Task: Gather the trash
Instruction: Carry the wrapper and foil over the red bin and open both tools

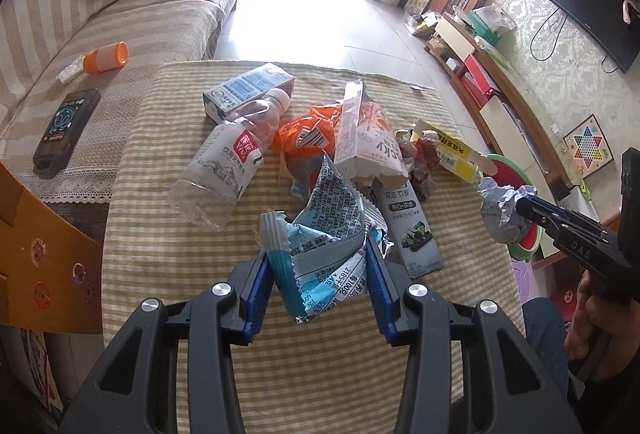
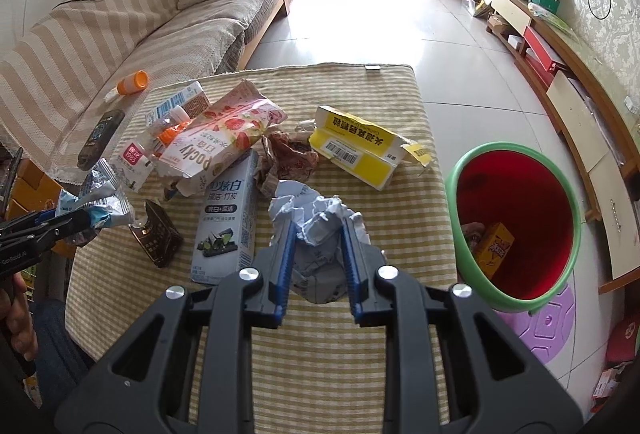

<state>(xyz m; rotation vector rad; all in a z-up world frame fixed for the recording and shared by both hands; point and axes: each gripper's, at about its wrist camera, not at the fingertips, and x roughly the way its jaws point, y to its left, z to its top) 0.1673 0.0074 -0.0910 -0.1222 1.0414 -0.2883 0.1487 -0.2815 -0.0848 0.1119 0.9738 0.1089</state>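
Striped tablecloth [image 2: 320,354]: L gripper [image 1: 320,258] clamps blue wrapper [image 1: 320,234]; R gripper [image 2: 318,246] clamps paper wad [image 2: 316,230].

Home living room, striped sofa [image 2: 120,17], wall television [image 1: 592,9]

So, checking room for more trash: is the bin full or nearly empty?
Nearly empty: the bin shows bare red walls, with only a yellow box near the bottom.

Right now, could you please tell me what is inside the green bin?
Inside the green bin, a yellow box lies near the bottom; the near wall covers whatever lies lower.
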